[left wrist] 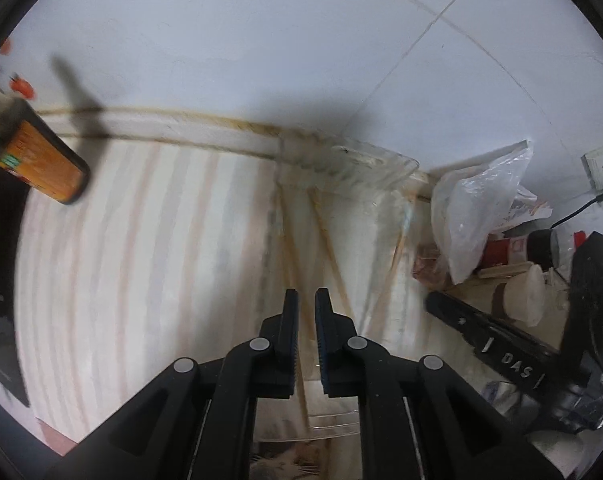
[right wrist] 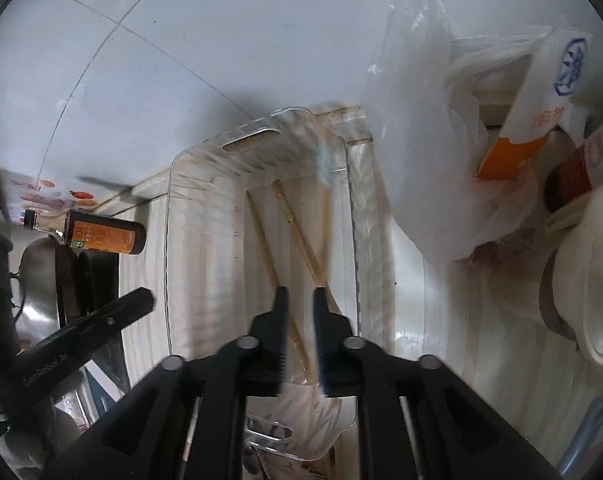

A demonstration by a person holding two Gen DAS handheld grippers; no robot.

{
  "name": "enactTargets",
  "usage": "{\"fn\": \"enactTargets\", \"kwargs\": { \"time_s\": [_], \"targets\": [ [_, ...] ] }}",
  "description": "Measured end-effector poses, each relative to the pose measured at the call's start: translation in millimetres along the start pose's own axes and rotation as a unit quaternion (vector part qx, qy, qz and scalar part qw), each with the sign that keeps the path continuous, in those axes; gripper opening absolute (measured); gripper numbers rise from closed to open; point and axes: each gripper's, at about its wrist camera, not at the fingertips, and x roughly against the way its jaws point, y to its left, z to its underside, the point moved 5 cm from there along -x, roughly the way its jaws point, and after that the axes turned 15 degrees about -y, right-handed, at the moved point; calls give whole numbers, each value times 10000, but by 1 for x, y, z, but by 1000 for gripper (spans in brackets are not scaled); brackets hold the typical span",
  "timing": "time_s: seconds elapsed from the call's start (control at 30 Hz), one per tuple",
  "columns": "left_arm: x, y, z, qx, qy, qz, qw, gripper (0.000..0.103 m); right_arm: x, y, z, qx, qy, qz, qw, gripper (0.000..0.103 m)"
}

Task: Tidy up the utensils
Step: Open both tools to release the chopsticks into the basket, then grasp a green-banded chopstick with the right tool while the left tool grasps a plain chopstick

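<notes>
A clear plastic tray (right wrist: 257,138) lies on the striped counter against the tiled wall. Several wooden chopsticks (right wrist: 297,232) lie lengthwise in it. My right gripper (right wrist: 300,296) hovers over the tray's near half with its jaws a narrow gap apart, and a chopstick runs under that gap; I cannot tell whether it is gripped. In the left wrist view the tray (left wrist: 381,164) and chopsticks (left wrist: 329,248) lie ahead. My left gripper (left wrist: 306,300) is above them with a narrow gap and nothing clearly between the fingers. The right gripper's body (left wrist: 501,352) shows to its right.
An orange-labelled sauce bottle (right wrist: 101,236) lies left of the tray and also shows in the left wrist view (left wrist: 41,160). White plastic bags (right wrist: 441,152), a dark bottle (right wrist: 577,172) and a white lidded container (right wrist: 585,280) crowd the right. A wall socket with plug (left wrist: 601,176) is at far right.
</notes>
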Motion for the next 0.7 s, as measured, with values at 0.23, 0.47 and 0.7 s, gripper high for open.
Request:
{"fn": "enactTargets", "kwargs": {
  "time_s": [0.23,0.47,0.7],
  "targets": [
    [46,21,24,-369,-676,-693,9946,50,46,-9,29,53,-430,373,9984,21],
    [77,43,85,-583,-1197,-1155,9843,103,81,-24,101,150,-557,790,9952,41],
    [50,67,164,-894,-758,-1643,9794,103,32,-31,205,89,389,771,9962,43]
  ]
}}
